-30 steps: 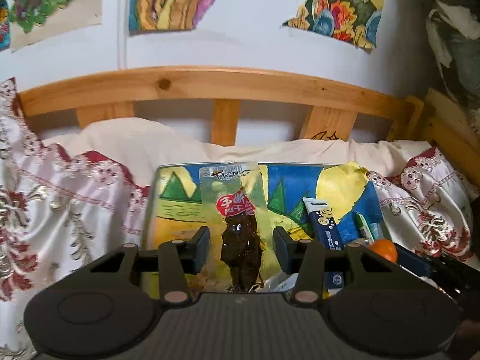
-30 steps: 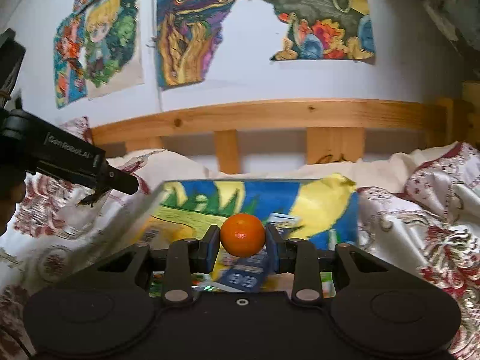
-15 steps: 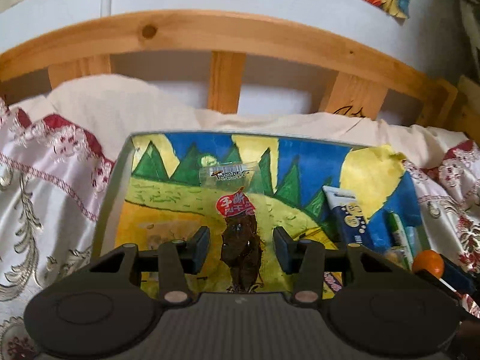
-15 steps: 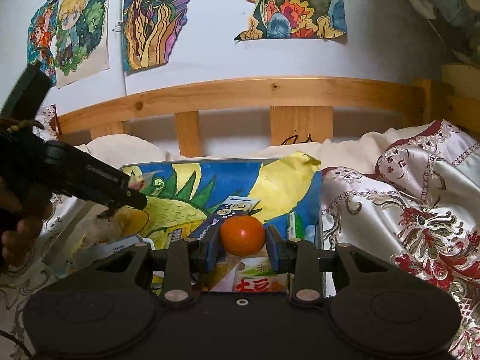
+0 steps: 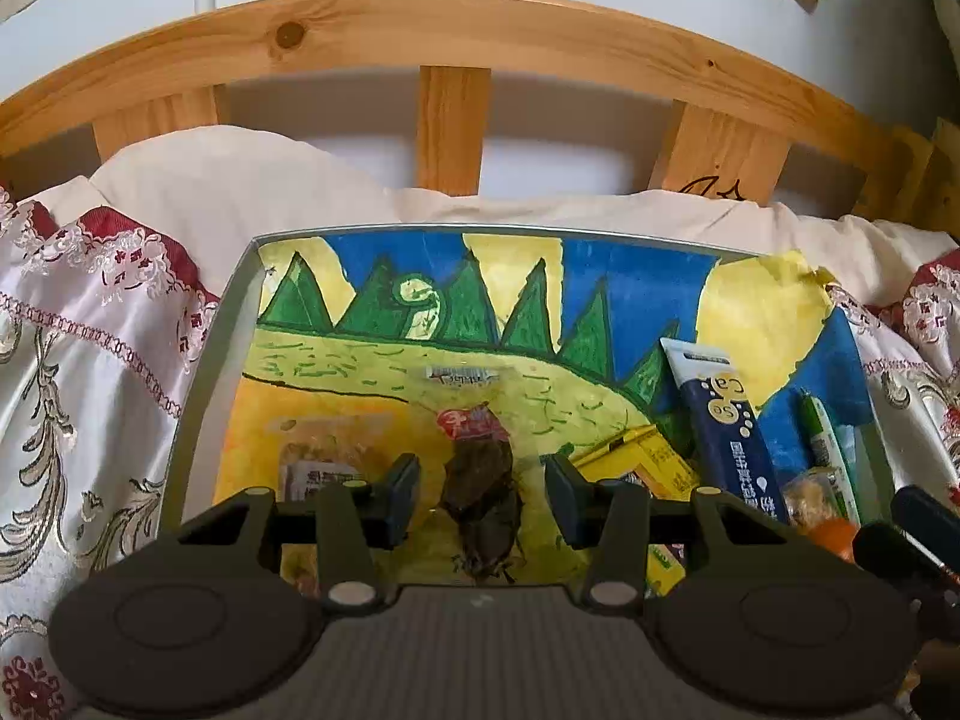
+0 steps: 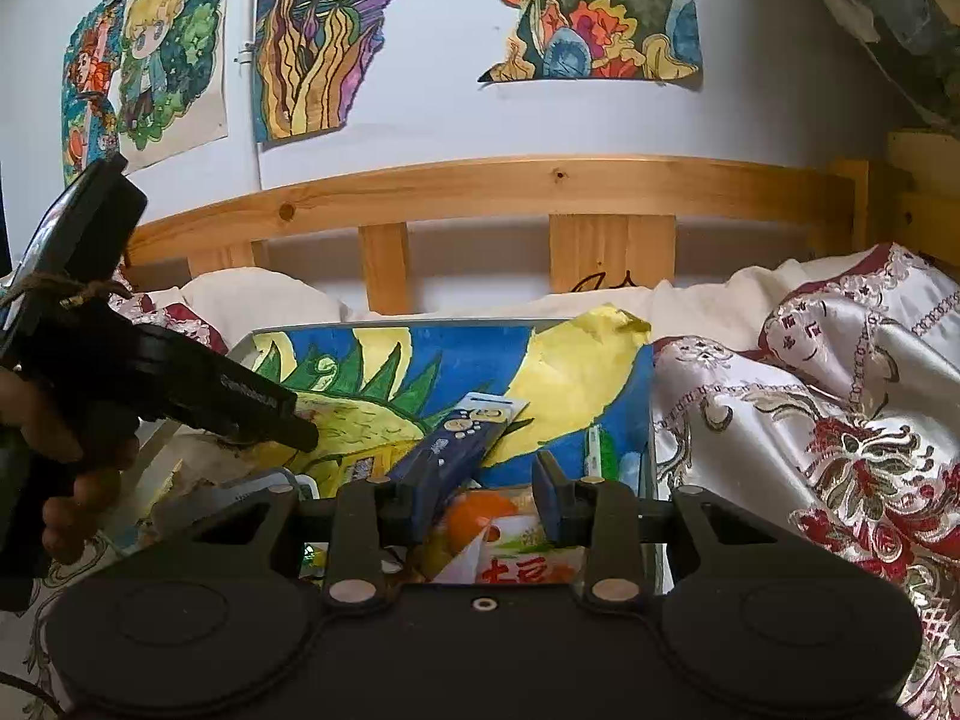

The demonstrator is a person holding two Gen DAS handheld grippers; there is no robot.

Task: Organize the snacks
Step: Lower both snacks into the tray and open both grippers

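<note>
We should lay the snack packet [image 5: 480, 480], clamped in the left gripper [image 5: 480, 501], flat on the tray [image 5: 237, 318]; whether the right gripper [image 6: 477, 498] grips the orange [image 6: 474, 510] is unclear.

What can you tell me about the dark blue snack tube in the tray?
The dark blue tube is a flattened pack with a white crimped top end, white bubble marks and lettering. It lies tilted on the tray's painted lining, at its right side, beside a yellow box and a green-and-white packet, its lower end among other snacks.
</note>
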